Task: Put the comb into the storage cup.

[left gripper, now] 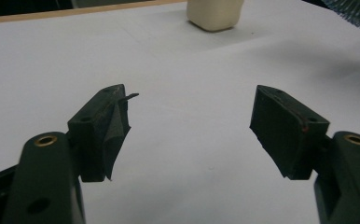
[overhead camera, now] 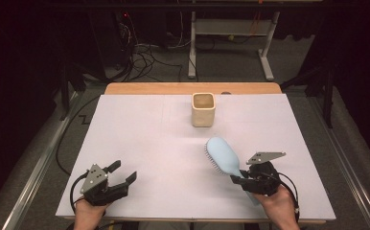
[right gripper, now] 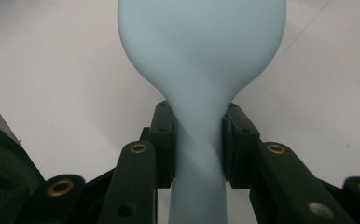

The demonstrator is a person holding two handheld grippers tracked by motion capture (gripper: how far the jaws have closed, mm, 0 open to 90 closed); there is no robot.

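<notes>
A pale blue hairbrush lies over the right half of the white table sheet, head pointing up-left, bristles facing down. My right gripper is shut on its handle; in the right gripper view both pads clamp the narrow neck of the hairbrush. My left gripper sits near the front left corner, pointing toward the table's middle. Its jaws stand wide apart with nothing between them, as the left gripper shows over bare sheet. A cream square cup stands upright at the back centre.
The cream cup appears far ahead in the left gripper view. A wooden table edge borders the white sheet at the back. Cables and a metal stand base lie on the floor beyond.
</notes>
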